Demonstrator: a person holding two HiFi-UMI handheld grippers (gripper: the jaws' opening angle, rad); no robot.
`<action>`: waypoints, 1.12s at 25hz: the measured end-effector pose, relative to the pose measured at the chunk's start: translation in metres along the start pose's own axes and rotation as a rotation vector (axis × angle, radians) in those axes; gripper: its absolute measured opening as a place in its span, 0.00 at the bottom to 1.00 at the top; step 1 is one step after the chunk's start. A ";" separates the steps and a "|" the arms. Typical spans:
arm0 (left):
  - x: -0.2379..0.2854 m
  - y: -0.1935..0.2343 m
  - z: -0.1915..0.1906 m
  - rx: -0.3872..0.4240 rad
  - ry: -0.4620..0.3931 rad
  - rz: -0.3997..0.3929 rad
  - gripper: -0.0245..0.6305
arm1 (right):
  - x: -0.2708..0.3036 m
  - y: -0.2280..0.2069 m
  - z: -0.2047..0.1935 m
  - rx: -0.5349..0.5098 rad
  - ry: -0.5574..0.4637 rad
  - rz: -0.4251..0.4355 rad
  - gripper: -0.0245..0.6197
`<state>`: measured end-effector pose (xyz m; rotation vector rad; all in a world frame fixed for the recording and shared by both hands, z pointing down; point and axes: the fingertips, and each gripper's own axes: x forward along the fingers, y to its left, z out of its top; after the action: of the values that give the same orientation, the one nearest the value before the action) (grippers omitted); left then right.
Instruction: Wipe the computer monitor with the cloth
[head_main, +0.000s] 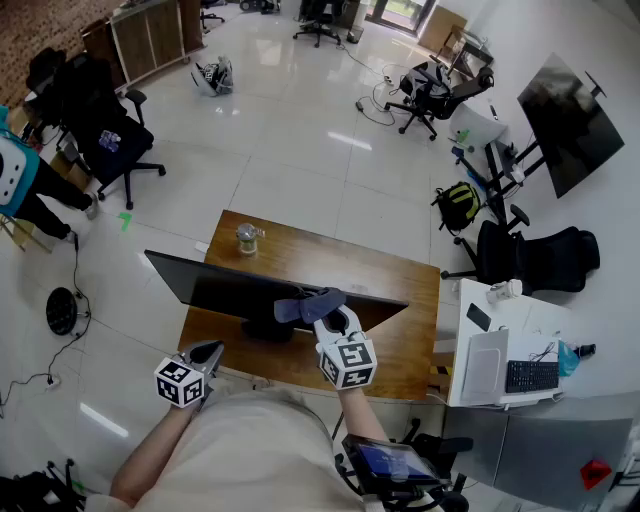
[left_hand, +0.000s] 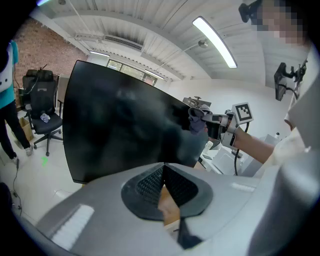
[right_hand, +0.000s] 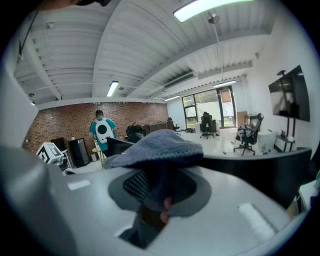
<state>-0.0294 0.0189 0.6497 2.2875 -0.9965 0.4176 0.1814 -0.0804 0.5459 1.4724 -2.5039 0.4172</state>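
A wide black monitor (head_main: 230, 285) stands on the wooden desk (head_main: 400, 340), seen from above and behind. My right gripper (head_main: 333, 318) is shut on a blue-grey cloth (head_main: 308, 304), which rests on the monitor's top edge right of centre. In the left gripper view the dark screen (left_hand: 120, 130) fills the middle, with the cloth (left_hand: 196, 120) at its upper right corner. The cloth (right_hand: 155, 147) drapes over the right gripper (right_hand: 155, 185) in its own view. My left gripper (head_main: 207, 353) hangs by the desk's near left edge, shut (left_hand: 164, 172) and holding nothing, apart from the screen.
A glass jar (head_main: 246, 236) sits at the desk's far left. A white side table (head_main: 460, 390) to the right carries a laptop (head_main: 487, 355) and keyboard (head_main: 531, 376). Office chairs (head_main: 540, 258) (head_main: 105, 140) stand around. A person in teal (head_main: 15, 180) is at the far left.
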 end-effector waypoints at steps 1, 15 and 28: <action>0.000 0.000 -0.001 0.002 0.002 -0.001 0.04 | -0.003 -0.004 0.000 0.000 0.000 -0.010 0.16; -0.001 -0.006 -0.003 0.005 0.005 -0.010 0.04 | -0.048 -0.072 -0.007 0.022 0.002 -0.159 0.16; -0.004 -0.014 -0.006 0.041 0.011 -0.031 0.04 | -0.096 -0.137 -0.012 0.056 -0.006 -0.322 0.16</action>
<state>-0.0218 0.0321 0.6470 2.3314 -0.9536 0.4408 0.3480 -0.0609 0.5453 1.8585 -2.2179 0.4273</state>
